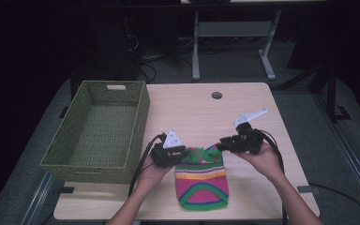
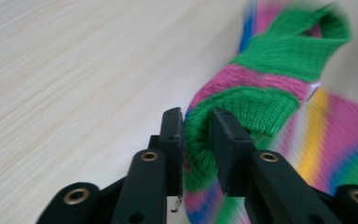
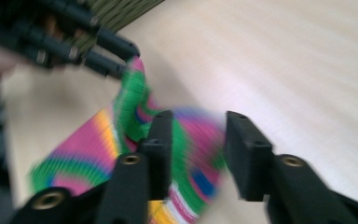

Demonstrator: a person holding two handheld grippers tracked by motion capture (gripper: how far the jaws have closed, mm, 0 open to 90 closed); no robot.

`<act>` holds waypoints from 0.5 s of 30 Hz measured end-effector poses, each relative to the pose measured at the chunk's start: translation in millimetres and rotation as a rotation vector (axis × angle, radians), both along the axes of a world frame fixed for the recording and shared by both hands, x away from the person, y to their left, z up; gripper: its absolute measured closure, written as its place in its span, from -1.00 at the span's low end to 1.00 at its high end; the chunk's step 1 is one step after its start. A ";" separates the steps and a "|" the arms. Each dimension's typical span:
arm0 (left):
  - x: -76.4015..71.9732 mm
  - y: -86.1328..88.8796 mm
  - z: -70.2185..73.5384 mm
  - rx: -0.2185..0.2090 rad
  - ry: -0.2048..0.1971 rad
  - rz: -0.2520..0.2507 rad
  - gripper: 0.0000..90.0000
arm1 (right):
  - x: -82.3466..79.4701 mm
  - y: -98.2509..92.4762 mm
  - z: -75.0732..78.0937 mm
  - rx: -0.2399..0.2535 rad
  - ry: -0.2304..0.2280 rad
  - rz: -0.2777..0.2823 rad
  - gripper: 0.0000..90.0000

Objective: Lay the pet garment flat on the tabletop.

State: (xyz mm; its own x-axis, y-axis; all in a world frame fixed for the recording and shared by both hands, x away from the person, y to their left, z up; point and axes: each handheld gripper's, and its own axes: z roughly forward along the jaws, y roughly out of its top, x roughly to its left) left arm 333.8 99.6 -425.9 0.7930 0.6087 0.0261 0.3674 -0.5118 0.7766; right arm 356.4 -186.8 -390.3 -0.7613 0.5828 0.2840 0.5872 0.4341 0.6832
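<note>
Left tongs [image 2: 196, 122] grip striped knit [image 1: 201, 180]; right tongs [image 3: 199, 133] open; basket [image 1: 75, 159] beside.

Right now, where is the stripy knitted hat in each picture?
High view: knitted hat lies low in the middle, between both grippers.
Left gripper view: at right, its green brim between the jaws.
Right gripper view: lower left, running behind the jaws.
Shared landmark: the pale wooden table.

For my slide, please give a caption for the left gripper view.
Left gripper around the green cuff of a striped knitted hat above the wooden table.
</note>
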 end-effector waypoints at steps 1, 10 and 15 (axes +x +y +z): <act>6.1 -1.8 -2.0 0.006 -0.006 0.034 0.62 | 9.9 -0.1 -1.2 0.001 0.007 -0.038 0.21; 19.7 -2.0 -13.8 0.040 0.021 0.072 0.37 | 24.6 -10.3 -16.6 -0.011 0.016 -0.083 0.19; 9.8 -0.3 -12.6 0.046 0.026 0.034 0.34 | 18.0 -5.7 -26.7 -0.042 0.025 -0.027 0.22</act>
State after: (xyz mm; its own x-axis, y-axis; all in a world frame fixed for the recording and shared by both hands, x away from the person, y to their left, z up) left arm 343.6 99.3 -438.5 0.7727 0.6338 0.0347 0.4045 -0.5339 0.7425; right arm 374.4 -192.4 -417.0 -0.7382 0.6148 0.2776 0.6157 0.4459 0.6497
